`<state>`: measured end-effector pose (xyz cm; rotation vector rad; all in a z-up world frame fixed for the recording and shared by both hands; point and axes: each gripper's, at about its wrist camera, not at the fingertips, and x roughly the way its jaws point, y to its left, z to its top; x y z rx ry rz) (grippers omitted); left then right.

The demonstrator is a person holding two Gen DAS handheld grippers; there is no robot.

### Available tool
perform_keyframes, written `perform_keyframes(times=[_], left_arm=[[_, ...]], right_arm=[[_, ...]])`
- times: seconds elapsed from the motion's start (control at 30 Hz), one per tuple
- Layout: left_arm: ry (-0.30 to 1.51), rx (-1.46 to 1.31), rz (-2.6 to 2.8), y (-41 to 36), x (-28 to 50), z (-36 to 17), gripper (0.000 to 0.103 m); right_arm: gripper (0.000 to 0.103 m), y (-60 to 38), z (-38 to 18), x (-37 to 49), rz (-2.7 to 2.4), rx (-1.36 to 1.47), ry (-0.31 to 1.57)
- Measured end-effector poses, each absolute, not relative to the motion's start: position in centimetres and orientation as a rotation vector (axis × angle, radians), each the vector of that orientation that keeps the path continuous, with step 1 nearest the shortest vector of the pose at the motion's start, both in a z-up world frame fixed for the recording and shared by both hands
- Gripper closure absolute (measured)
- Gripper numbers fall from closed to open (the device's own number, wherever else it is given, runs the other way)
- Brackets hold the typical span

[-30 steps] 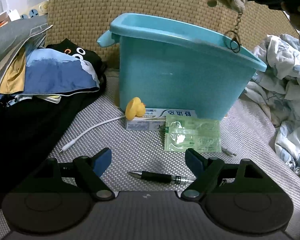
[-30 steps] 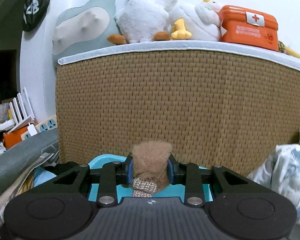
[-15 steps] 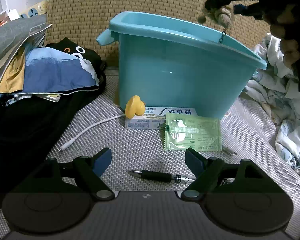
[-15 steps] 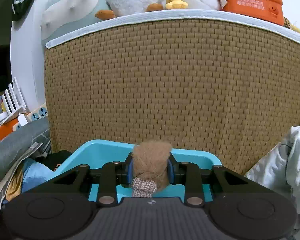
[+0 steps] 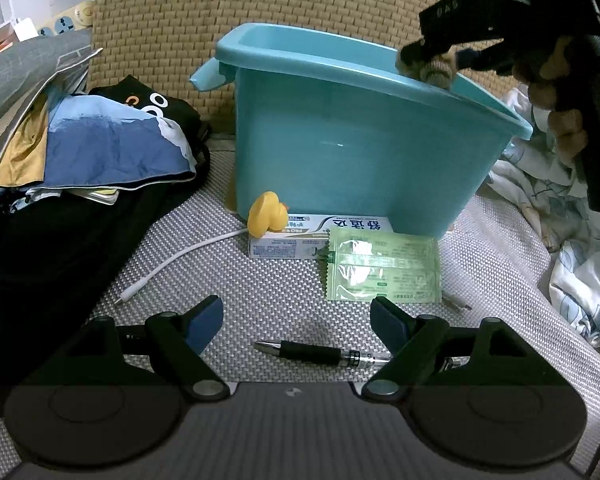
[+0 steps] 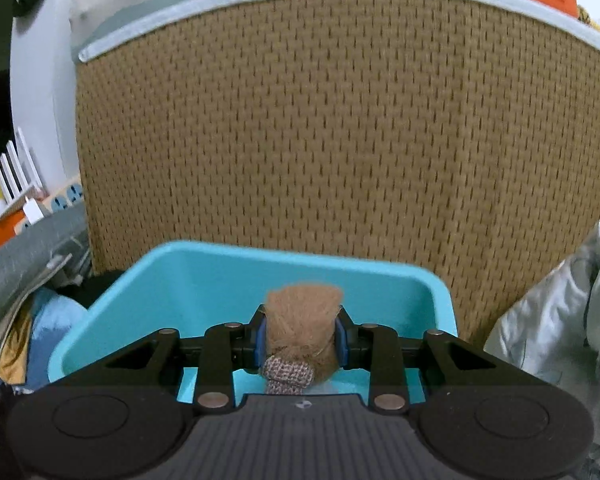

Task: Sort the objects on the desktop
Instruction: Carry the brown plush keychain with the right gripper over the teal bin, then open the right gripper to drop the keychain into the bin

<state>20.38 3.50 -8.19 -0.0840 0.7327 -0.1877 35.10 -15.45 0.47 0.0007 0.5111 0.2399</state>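
Woven mat (image 5: 260, 280) — tub (image 5: 340, 152), pen (image 5: 320, 353)

The inside of the blue bin (image 5: 352, 152) is hidden from the left wrist view by its own wall. The pen (image 5: 320, 354) runs behind the gripper's finger at one end. The furry keychain (image 6: 300, 332) is partly covered by the pads. The print on the green packet (image 5: 384, 270) is too small to read.
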Motion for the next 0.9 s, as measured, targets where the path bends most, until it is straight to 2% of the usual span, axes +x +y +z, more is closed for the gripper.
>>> perform_keyframes(times=[0.3, 0.9], left_arm=[[0.731, -0.088, -0.190, 3.6, 20.4, -8.2, 0.019], [0.737, -0.062, -0.180, 3.4, 20.4, -8.4, 0.019]], right_arm=[[0.068, -15.5, -0.7, 35.9, 0.234, -0.022, 0.636], [0.064, -15.4, -1.1, 35.2, 0.225, -0.002, 0.654]])
